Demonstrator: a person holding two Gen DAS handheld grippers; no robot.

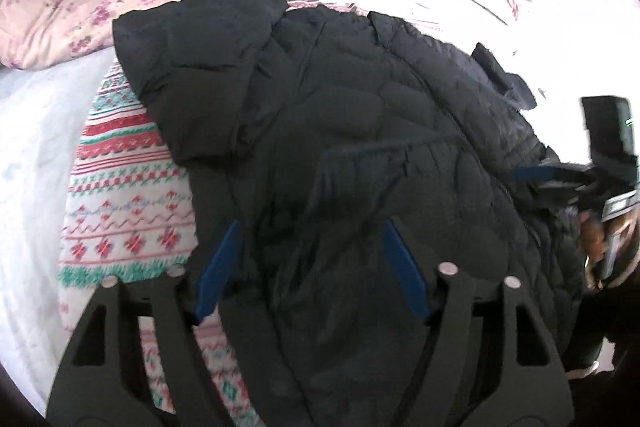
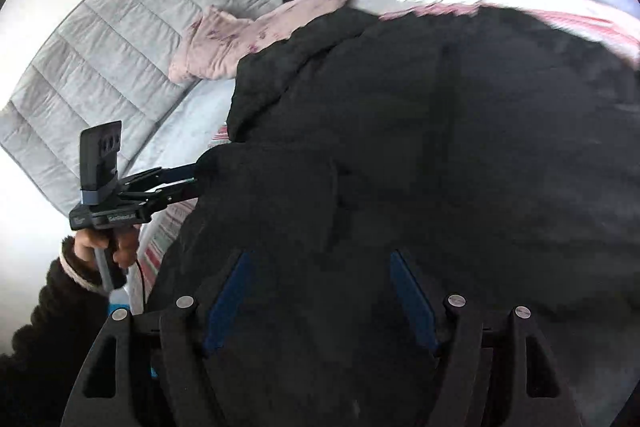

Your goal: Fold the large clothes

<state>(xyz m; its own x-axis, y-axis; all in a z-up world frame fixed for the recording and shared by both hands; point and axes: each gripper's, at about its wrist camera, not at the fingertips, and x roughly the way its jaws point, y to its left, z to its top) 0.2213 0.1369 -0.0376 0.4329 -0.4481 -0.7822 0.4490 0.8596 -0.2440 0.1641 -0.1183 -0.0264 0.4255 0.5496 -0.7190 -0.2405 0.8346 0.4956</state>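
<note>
The black puffer jacket (image 1: 360, 131) lies mid-bed on the patterned blanket (image 1: 128, 195), one sleeve folded in. Left tool (image 1: 310, 267) and right tool (image 2: 320, 291) hang wide, empty; further folds likely remain.

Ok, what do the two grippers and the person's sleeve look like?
Both the left gripper and right gripper are black frames with blue finger pads and round silver pins. A dark fuzzy sleeve with a pale cuff covers one wrist.
</note>
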